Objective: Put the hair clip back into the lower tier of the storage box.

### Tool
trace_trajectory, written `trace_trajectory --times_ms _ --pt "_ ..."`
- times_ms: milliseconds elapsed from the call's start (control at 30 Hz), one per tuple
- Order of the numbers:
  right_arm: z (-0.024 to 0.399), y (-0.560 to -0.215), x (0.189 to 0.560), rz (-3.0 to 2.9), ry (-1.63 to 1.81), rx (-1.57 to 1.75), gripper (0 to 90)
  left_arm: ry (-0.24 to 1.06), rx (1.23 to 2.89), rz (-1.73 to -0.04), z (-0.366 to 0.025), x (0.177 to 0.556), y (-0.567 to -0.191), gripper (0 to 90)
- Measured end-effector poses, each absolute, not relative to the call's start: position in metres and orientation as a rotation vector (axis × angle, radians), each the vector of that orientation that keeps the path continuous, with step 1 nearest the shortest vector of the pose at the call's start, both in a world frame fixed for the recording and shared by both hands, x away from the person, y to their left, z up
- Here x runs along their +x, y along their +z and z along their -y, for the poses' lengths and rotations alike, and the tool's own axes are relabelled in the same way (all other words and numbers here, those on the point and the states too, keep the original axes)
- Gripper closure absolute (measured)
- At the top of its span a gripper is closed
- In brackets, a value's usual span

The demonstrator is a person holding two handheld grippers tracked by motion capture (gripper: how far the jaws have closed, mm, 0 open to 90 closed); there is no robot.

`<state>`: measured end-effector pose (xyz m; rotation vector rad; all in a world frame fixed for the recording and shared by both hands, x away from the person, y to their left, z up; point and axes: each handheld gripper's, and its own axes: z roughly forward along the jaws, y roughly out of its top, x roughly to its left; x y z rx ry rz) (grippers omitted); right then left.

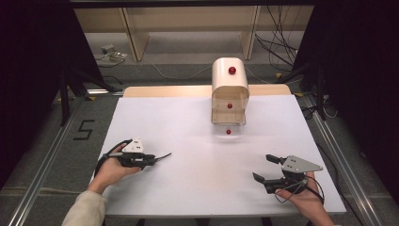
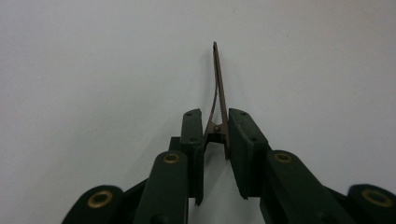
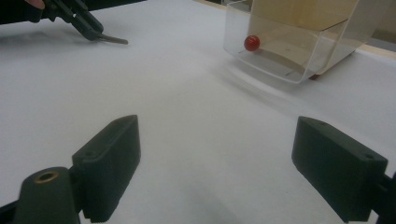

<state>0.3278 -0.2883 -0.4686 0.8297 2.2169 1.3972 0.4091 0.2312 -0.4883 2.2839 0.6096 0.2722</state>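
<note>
left tool (image 2: 215,135) clamped on hair clip (image 2: 218,88) | right tool (image 3: 215,163) wide open, empty | drawer box (image 1: 229,92) ahead | likely approach: keep clip level

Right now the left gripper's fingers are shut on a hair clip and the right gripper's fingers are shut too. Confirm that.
Not quite. The left gripper is shut on the hair clip, but the right gripper is open: the right gripper view shows its fingers wide apart over the white table.

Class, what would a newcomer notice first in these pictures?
A cream cabinet with clear drawers and red knobs stands at the far middle of the white table. The left gripper pinches a toothed hair clip, while the right gripper hangs wide open facing the cabinet.
</note>
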Motion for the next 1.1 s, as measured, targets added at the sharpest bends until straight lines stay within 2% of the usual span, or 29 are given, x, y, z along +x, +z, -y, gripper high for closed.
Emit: trace_trajectory --times_ms 1100 --pt "0.288 -0.469 0.328 -2.217 1.400 0.829 16.1 0.295 2.202 -0.617 -0.226 0.407 -0.473 76.2"
